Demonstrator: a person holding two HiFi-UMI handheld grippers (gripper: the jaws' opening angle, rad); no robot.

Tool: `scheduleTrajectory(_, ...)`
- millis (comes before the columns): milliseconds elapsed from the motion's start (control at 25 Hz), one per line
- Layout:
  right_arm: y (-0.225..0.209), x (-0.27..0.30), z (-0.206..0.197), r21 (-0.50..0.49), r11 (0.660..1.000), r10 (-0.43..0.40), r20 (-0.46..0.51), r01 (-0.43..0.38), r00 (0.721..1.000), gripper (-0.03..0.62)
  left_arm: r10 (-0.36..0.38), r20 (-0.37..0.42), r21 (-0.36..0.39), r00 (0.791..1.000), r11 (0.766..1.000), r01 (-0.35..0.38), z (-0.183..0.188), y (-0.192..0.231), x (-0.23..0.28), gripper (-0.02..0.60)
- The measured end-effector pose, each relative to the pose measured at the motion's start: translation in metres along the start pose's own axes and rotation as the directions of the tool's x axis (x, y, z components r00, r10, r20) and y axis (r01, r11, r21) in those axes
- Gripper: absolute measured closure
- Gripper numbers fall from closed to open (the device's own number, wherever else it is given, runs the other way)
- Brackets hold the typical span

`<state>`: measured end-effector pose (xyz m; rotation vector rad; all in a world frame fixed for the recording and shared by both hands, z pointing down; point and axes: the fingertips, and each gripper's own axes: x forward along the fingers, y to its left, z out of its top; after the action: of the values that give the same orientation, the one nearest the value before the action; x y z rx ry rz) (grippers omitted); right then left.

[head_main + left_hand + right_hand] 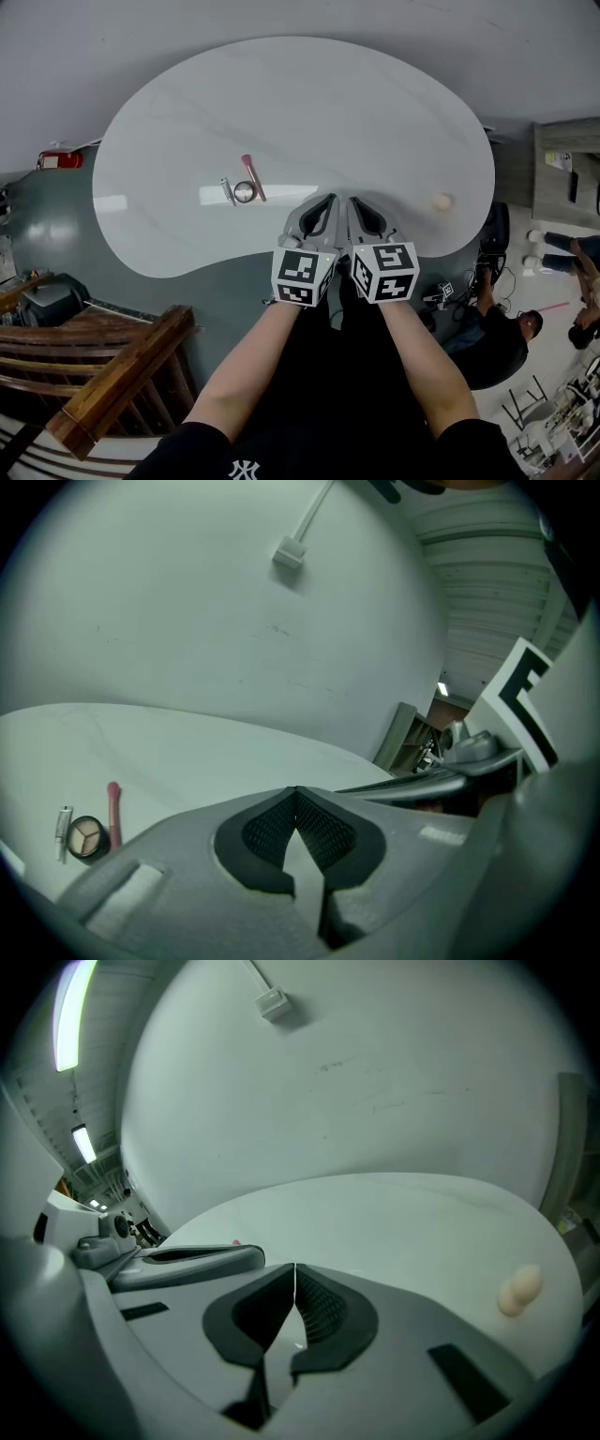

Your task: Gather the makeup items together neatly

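Mostly, the white tabletop [375,112] fills our head view. It is bean-shaped, with a round far edge and a near edge that curves inward just in front of us. Almost all of its surface is bare, so wide free room lies to the left, to the far side and to the right of the small things on it. Below and left of the near edge we see a wooden railing [112,375].

We hold our left tongs [328,201] and our right tongs [355,202] side by side over the near edge, very close to one another. Both are clenched, the dark pads meet at the tips, and nothing is between them.

Three makeup items lie together left of the middle of the tabletop, near our left tongs but apart from them. A pink stick [253,177] lies slanted, with its brighter end pointing away from us. Just beside it, on its left, a round compact [245,192] shows tan shades in three parts. A small silver tube [227,190] lies just left of the compact. A pale beige sponge [442,202] sits alone near the right edge, well apart from the other three.
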<state>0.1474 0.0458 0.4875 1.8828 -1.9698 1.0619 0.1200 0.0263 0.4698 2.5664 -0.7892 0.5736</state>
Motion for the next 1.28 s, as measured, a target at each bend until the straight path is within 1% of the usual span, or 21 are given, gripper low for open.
scheduleTrajectory(320,-0.06,-0.036,-0.011,0.024,0.996,-0.088,0.027,0.088,0.996,0.576,-0.108,-0.055,0.053,0.993,0.992,0.11,-0.012,-0.056,0.034,0.574)
scheduleTrajectory(640,-0.114,-0.069,-0.027,0.033,0.985,-0.171,0.026,0.17,0.985,0.572,-0.17,-0.083,0.085,0.982,0.981,0.177,-0.021,-0.105,0.062,0.574)
scheduleTrajectory(720,-0.124,-0.075,-0.027,0.022,0.982,-0.189,0.027,0.188,0.982,0.557,-0.18,-0.087,0.089,0.98,0.978,0.188,-0.022,-0.114,0.067,0.574)
scheduleTrajectory(840,-0.14,-0.083,-0.025,-0.003,0.975,-0.224,0.027,0.224,0.974,0.502,-0.191,-0.092,0.092,0.977,0.976,0.2,-0.021,-0.125,0.074,0.574)
scheduleTrajectory(1120,-0.176,-0.096,-0.022,-0.026,0.947,-0.32,0.022,0.32,0.947,0.465,-0.206,-0.102,0.109,0.973,0.97,0.216,-0.024,-0.14,0.088,0.574)
scheduleTrajectory(1280,-0.191,-0.095,-0.024,-0.029,0.938,-0.345,0.006,0.345,0.939,0.434,-0.209,-0.11,0.102,0.972,0.97,0.22,-0.025,-0.145,0.094,0.574)
